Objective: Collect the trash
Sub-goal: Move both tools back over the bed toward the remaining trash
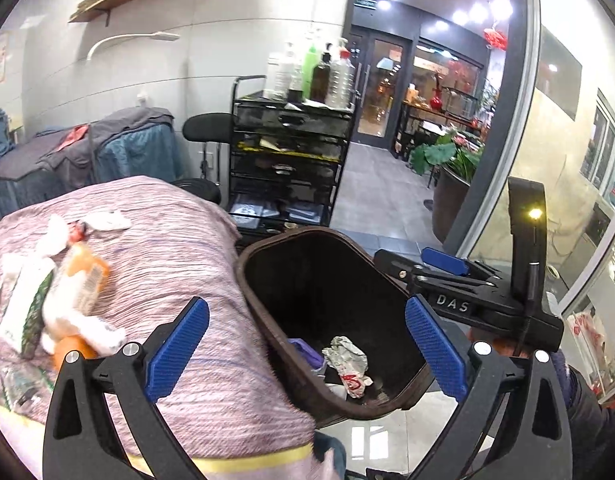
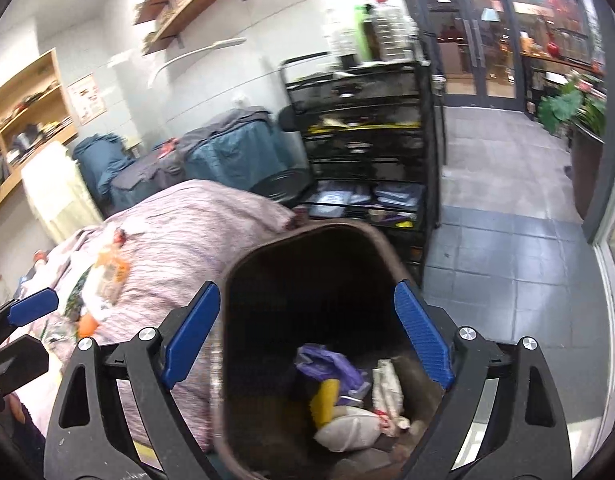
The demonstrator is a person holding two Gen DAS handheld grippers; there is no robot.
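Note:
A brown trash bin stands beside a bed with a pink striped cover. Crumpled paper and a purple wrapper lie inside the bin. On the bed lie an orange packet, white tissues and other wrappers. My left gripper is open and empty, over the bin's near rim. My right gripper is open and empty above the bin; it also shows in the left wrist view.
A black mesh cart with bottles on top stands behind the bin. Covered beds line the back wall. A glass door and a potted plant are at the right, over grey floor tiles.

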